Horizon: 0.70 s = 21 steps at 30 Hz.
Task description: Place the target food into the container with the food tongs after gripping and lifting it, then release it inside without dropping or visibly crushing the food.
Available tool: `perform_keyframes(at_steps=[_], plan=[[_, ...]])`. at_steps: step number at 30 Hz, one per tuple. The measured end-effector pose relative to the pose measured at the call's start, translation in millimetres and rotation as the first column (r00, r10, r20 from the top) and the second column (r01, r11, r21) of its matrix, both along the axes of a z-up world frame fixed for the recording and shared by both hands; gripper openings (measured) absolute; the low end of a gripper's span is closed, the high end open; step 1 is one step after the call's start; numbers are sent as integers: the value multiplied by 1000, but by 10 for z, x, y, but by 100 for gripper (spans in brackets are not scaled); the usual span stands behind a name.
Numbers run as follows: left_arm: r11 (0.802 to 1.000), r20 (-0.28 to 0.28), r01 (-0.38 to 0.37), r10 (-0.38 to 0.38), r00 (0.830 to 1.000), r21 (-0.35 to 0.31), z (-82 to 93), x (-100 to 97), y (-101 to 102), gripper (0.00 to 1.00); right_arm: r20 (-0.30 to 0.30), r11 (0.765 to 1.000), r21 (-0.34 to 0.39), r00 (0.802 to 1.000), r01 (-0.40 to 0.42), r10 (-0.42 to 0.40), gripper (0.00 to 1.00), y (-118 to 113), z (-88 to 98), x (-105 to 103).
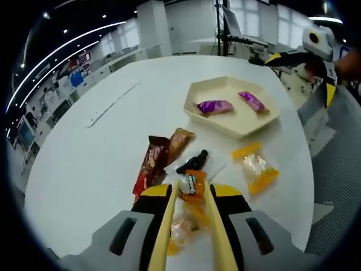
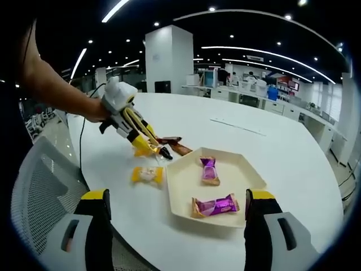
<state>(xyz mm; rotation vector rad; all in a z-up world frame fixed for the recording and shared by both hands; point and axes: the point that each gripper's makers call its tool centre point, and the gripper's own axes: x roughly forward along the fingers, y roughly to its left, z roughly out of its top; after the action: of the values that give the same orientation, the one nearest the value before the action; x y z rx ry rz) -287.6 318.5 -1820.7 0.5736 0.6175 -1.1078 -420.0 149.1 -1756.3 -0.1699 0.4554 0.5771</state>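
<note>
My left gripper [image 1: 190, 195] is shut on yellow food tongs [image 1: 168, 223]. The tong tips pinch an orange-wrapped snack [image 1: 192, 185] just above the white table. In the right gripper view, the left gripper [image 2: 121, 104] reaches down with the tongs [image 2: 142, 132] to that snack [image 2: 148, 149]. A cream hexagonal tray [image 1: 242, 127] [image 2: 180, 195] holds two purple candies [image 1: 214, 106] [image 2: 214, 205]. My right gripper [image 2: 177, 199] hovers open over the tray's near edge, holding nothing. It also shows at the far table edge [image 1: 316, 48].
Loose on the table are an orange packet [image 1: 256, 167] [image 2: 148, 174], two red-brown bars [image 1: 151, 164] [image 2: 174, 144] and a small black piece [image 1: 193, 161]. A white strip [image 1: 110, 104] lies farther off. Mesh chairs [image 2: 42, 195] [image 1: 333, 147] stand at the table edge.
</note>
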Motion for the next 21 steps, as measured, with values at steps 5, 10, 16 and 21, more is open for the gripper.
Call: perform_keyframes(at_steps=[5, 10, 16, 21], plan=[[1000, 0, 28, -28, 1000, 9, -27, -47, -19, 18, -6, 1000, -3, 1000, -2, 2, 97, -3, -18, -4], [1000, -20, -7, 7, 1000, 21, -71, -23, 13, 17, -11, 1000, -4, 1000, -2, 2, 97, -2, -25, -8], [1000, -34, -15, 16, 999, 14, -78, -45, 28, 16, -10, 1000, -8, 1000, -5, 5, 97, -2, -31, -7], [1000, -46, -11, 11, 999, 9, -24, -74, 30, 16, -12, 1000, -11, 1000, -7, 7, 96, -1, -34, -10]])
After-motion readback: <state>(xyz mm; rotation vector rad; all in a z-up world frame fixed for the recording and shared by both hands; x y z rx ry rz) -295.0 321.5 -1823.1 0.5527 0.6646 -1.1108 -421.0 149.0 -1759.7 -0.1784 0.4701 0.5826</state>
